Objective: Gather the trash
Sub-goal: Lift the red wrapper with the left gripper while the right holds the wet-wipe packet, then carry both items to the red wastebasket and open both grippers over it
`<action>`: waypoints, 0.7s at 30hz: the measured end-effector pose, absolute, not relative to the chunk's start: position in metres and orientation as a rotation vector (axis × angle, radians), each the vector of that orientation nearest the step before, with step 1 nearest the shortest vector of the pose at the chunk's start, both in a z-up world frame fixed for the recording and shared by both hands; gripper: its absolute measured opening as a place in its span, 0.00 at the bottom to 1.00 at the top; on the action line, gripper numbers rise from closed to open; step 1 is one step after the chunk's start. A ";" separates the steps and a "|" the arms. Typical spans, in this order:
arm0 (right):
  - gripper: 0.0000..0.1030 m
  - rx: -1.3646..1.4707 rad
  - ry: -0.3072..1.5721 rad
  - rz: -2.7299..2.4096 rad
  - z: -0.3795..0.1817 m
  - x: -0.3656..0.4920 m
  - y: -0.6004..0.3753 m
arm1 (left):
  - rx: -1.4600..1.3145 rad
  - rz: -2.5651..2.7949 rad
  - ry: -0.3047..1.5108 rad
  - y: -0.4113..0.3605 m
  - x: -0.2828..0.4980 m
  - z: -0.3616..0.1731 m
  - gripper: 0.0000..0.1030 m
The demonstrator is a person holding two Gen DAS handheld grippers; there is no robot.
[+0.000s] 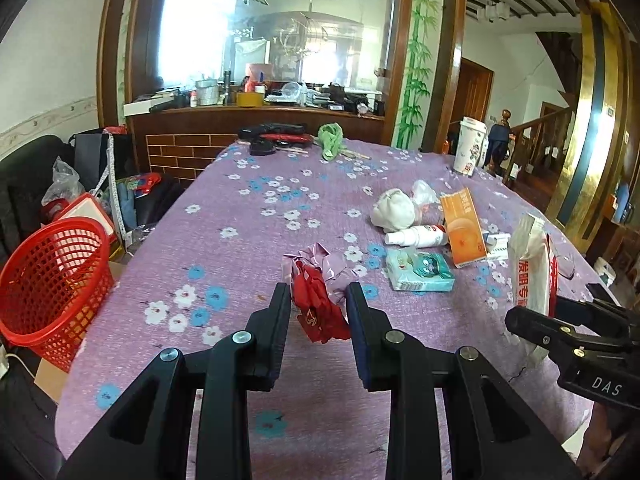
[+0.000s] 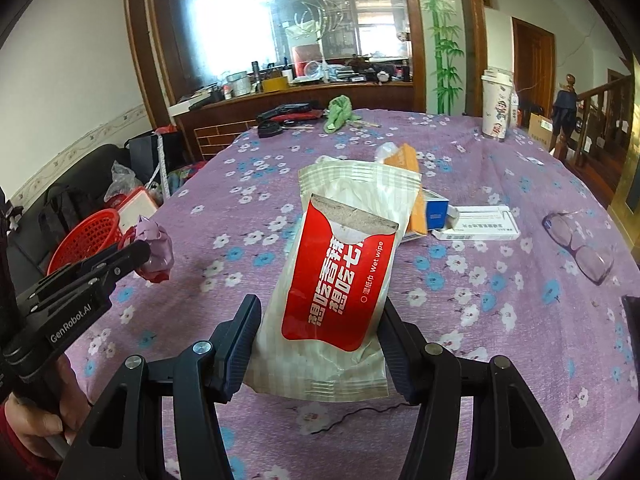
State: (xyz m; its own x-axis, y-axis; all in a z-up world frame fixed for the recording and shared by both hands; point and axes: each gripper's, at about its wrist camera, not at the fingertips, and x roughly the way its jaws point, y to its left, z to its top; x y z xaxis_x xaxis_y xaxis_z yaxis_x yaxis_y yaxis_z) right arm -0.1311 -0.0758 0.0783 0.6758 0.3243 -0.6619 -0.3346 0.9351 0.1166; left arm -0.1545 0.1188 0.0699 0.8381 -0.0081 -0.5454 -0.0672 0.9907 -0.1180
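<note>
**Helper:** What do you have in each hand right now?

**Me:** My left gripper (image 1: pixel 318 312) is pinched on a crumpled wrapper (image 1: pixel 320 288), pink and red. It is up off the table (image 1: pixel 248 184), near the left edge. My right gripper (image 2: pixel 320 336) is squeezed on a wet wipe pack (image 2: pixel 340 276). That one is up in the air too, over the near edge of the table.

**Helper:** What could go wrong?

**Me:** I think the wrapper is the tricky one. Only a little bit of it sits between the fingers (image 1: pixel 276 320), and a red piece hangs down loose. If I swing fast, it may slip out and fall on the floor. The wipe pack is soft and slippery-looking. The jaws hold it by its lower sides, and most of it sticks up past them. It could bend over or slide out.

**Helper:** And the bin?

**Me:** The red basket (image 1: pixel 52 280) is off the left edge of the table, lower down. I could miss it, I guess, or bump its rim and tip it. My two grippers are also near each other, so they might knock together on the way.

**Helper:** How are your hands set?

**Me:** Both point forward across the table, fairly level. The left one sits a bit ahead and to the left of the right one. The other trash, like the orange box (image 1: pixel 464 228) and the little spray bottle (image 1: pixel 416 236), lies toward the right side of the table.
</note>
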 end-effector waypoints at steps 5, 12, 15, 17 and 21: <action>0.60 -0.034 0.738 0.408 0.086 -0.135 -0.067 | -0.150 0.059 0.562 0.136 -0.165 0.077 0.27; 0.61 -0.055 0.777 0.509 0.094 -0.125 -0.040 | -0.168 0.111 0.543 0.165 -0.172 0.089 0.27; 0.61 -0.058 0.801 0.573 0.101 -0.118 -0.021 | -0.197 0.141 0.528 0.185 -0.173 0.098 0.27; 0.61 -0.075 0.808 0.616 0.107 -0.112 -0.004 | -0.221 0.157 0.513 0.200 -0.176 0.104 0.27; 0.61 -0.095 0.826 0.698 0.118 -0.103 0.033 | -0.267 0.222 0.482 0.240 -0.185 0.115 0.27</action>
State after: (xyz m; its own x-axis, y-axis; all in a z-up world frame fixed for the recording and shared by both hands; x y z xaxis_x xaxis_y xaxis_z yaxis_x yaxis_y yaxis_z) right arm -0.1027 0.0333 0.1176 0.4701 0.5332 -0.7033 -0.6045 0.7751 0.1836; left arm -0.1855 0.2395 0.1153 0.8631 0.1465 -0.4832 -0.2715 0.9415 -0.1995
